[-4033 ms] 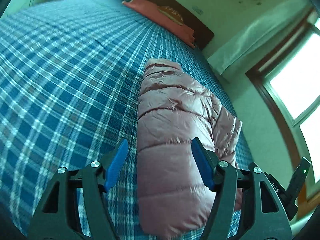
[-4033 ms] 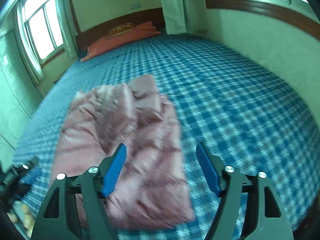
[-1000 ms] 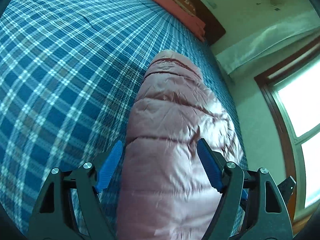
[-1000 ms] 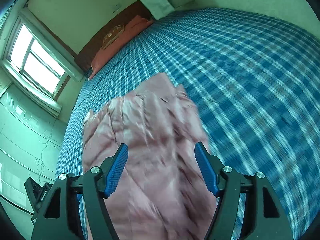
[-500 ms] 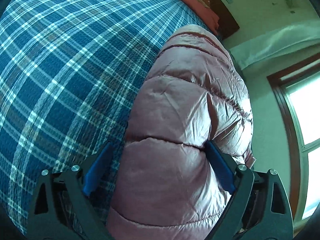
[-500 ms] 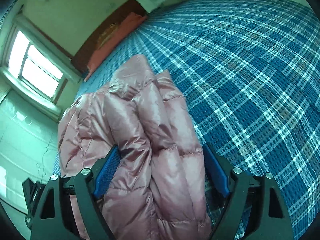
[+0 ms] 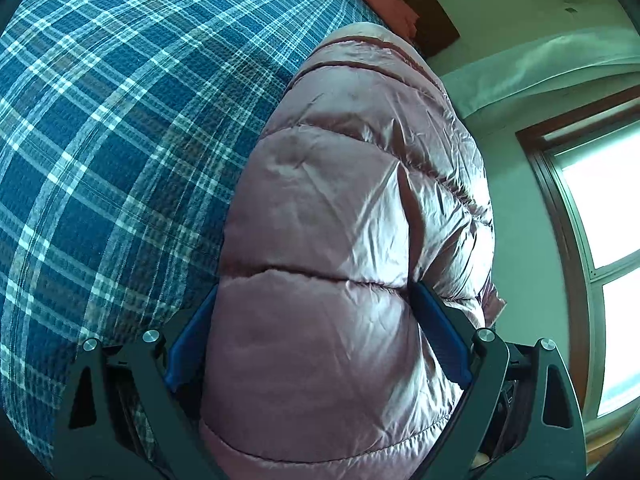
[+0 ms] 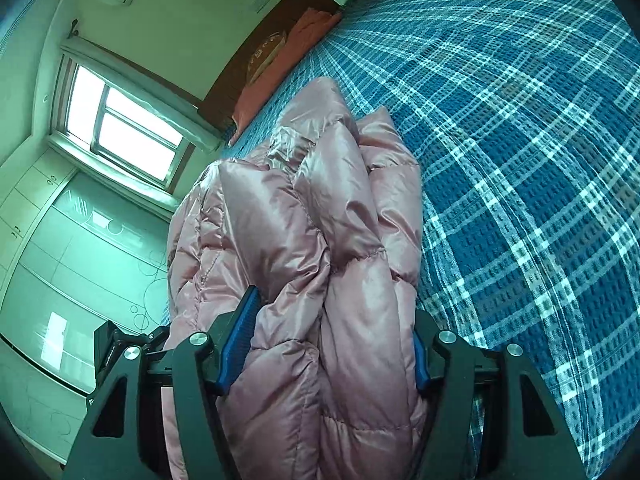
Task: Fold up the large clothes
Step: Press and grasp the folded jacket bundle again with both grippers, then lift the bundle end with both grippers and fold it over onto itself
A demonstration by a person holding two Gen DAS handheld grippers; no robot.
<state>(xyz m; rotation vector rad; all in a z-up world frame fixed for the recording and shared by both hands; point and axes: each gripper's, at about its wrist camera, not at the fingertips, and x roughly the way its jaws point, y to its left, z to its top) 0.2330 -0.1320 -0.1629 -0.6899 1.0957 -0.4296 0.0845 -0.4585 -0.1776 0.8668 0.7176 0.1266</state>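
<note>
A pink quilted puffer jacket [image 7: 352, 208] lies folded lengthwise on the blue plaid bed [image 7: 100, 120]. My left gripper [image 7: 316, 344] has its blue pads on both sides of the jacket's near end, the padding bulging between them. In the right wrist view the jacket [image 8: 320, 248] is bunched in thick folds, and my right gripper [image 8: 332, 340] straddles its near end with pads pressed into the fabric. Both jaws stand wide around the bulk. The left gripper's body [image 8: 116, 352] shows at the lower left of the right wrist view.
An orange pillow [image 8: 276, 76] lies at the wooden headboard [image 7: 428, 12]. Windows [image 7: 600, 208] and curtains line the wall beside the bed. White cabinets [image 8: 60, 264] stand past the bed's edge. Plaid bedding [image 8: 540, 160] stretches to the right of the jacket.
Both grippers have moved forward and down onto the jacket's near end. The jacket's end now fills the space between each pair of pads, and the right jaws have narrowed slightly.
</note>
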